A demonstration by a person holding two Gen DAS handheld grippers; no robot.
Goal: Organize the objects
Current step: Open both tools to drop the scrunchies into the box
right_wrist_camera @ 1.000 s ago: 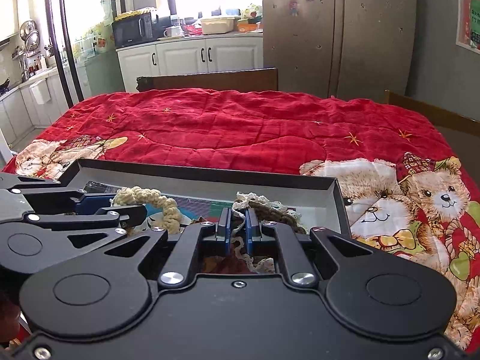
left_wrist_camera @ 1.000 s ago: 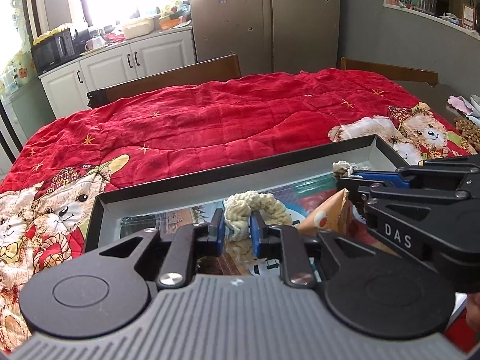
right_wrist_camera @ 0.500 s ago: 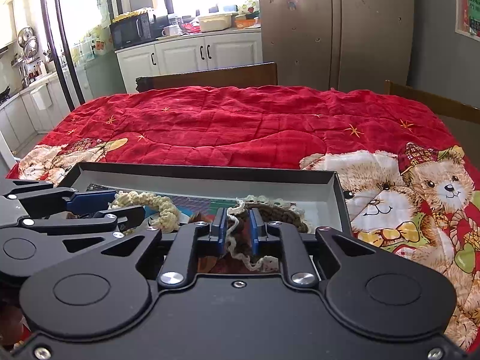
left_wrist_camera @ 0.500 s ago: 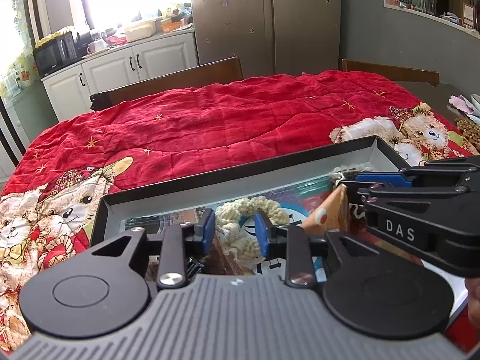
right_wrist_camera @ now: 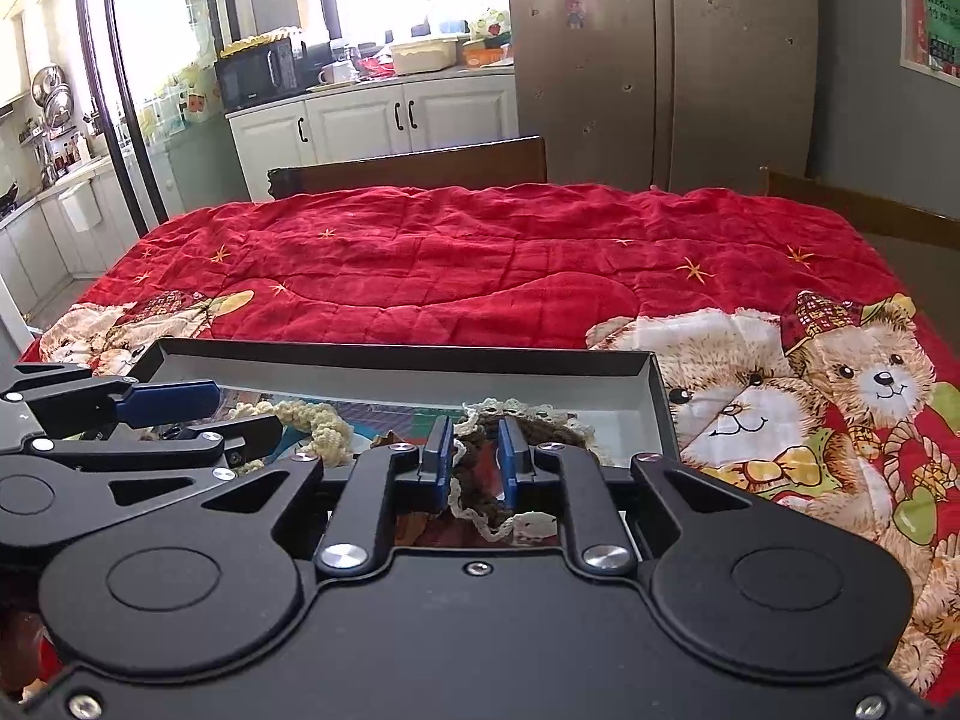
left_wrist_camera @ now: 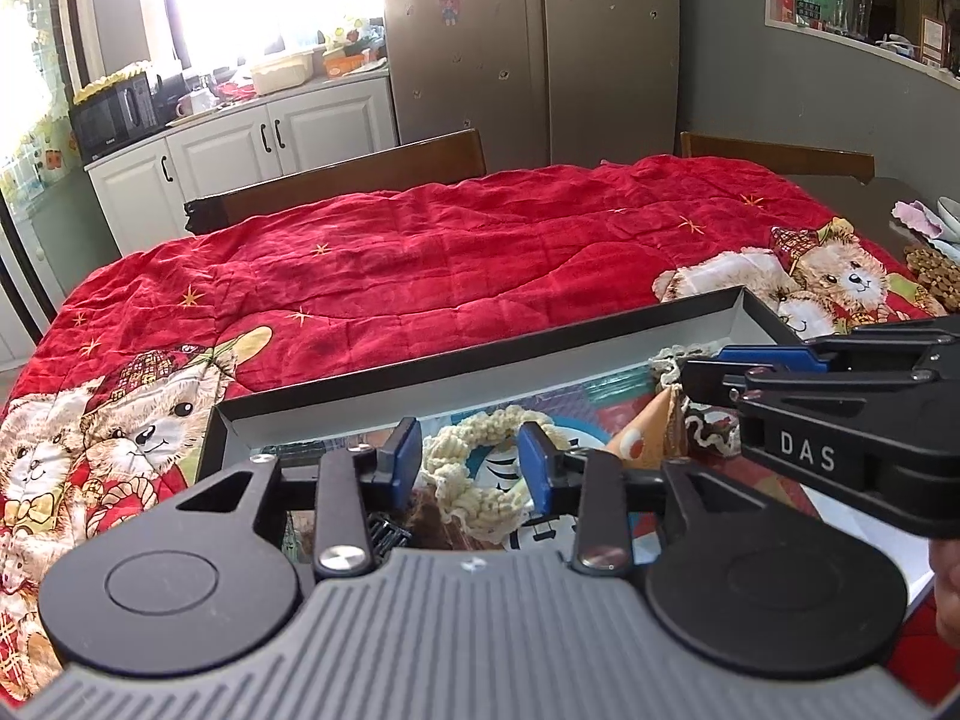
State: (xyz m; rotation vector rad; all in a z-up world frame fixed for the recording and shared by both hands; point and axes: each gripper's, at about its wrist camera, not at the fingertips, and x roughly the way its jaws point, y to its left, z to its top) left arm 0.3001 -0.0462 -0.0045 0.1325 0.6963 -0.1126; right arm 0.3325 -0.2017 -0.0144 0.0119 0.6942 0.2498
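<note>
A shallow black box (left_wrist_camera: 480, 360) lies on the red quilt, its far rim (right_wrist_camera: 390, 354) also in the right wrist view. Inside, a cream crocheted ring (left_wrist_camera: 474, 462) lies between the blue pads of my left gripper (left_wrist_camera: 468, 462). Those jaws are opening and stand clear of the ring on the left side. My right gripper (right_wrist_camera: 475, 456) has its jaws a narrow gap apart, with a brown doily edged in cream (right_wrist_camera: 480, 462) loosely between them. Each gripper shows from the side in the other's view, the right gripper (left_wrist_camera: 702, 367) and the left gripper (right_wrist_camera: 240, 414).
An orange cone-shaped piece (left_wrist_camera: 648, 438) and a small black clip (left_wrist_camera: 384, 531) also lie in the box. The bear-print quilt (left_wrist_camera: 450, 264) covers the table, with wooden chair backs (left_wrist_camera: 360, 174) beyond. A dish of brown bits (left_wrist_camera: 933, 276) sits at the far right.
The left jaws have spread away from the cream ring they were pinching. The right jaws have parted slightly around the brown doily. Neither hand has shifted.
</note>
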